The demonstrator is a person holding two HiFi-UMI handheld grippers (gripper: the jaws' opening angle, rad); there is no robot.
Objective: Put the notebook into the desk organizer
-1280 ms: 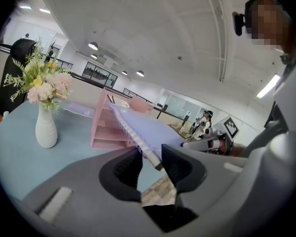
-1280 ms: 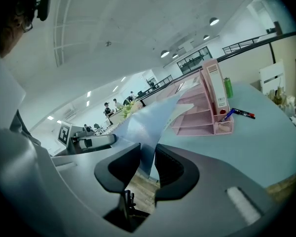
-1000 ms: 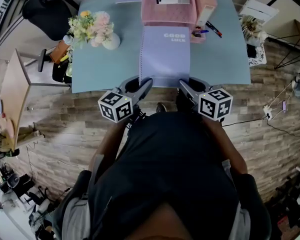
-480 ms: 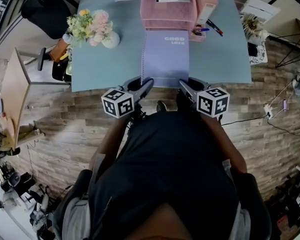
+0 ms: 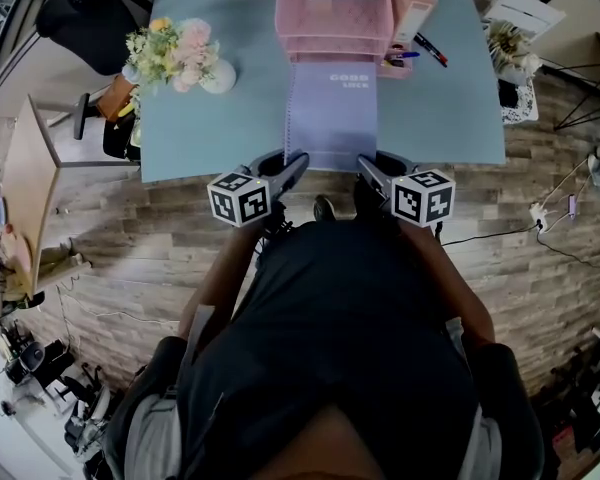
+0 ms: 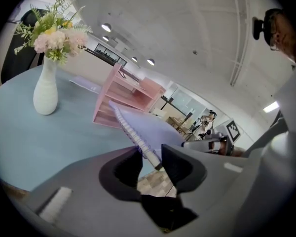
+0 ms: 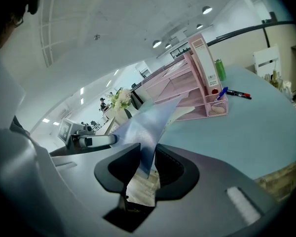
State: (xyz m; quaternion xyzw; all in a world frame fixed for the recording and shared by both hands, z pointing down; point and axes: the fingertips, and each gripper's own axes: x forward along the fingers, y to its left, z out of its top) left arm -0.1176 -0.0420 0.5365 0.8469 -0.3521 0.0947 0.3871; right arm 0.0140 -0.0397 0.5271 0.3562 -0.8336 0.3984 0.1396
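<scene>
A lavender spiral notebook (image 5: 330, 118) lies flat on the blue table (image 5: 210, 128), its far edge right at the front of the pink desk organizer (image 5: 335, 13). My left gripper (image 5: 297, 161) is shut on the notebook's near left corner, by the spiral. My right gripper (image 5: 364, 164) is shut on its near right corner. In the left gripper view the spiral edge (image 6: 135, 132) runs into the left gripper (image 6: 151, 154), with the organizer (image 6: 123, 100) beyond. In the right gripper view the notebook's cover (image 7: 150, 125) rises from the right gripper (image 7: 147, 157) toward the organizer (image 7: 187, 85).
A white vase of flowers (image 5: 185, 58) stands at the table's left. Pens (image 5: 420, 53) lie by a small pink tray at the organizer's right. A binder and papers fill the organizer's top. A black chair (image 5: 80, 23) stands far left; the table's near edge runs under both grippers.
Both grippers have moved slightly forward with the notebook, whose far edge now lies closer to the organizer's front.
</scene>
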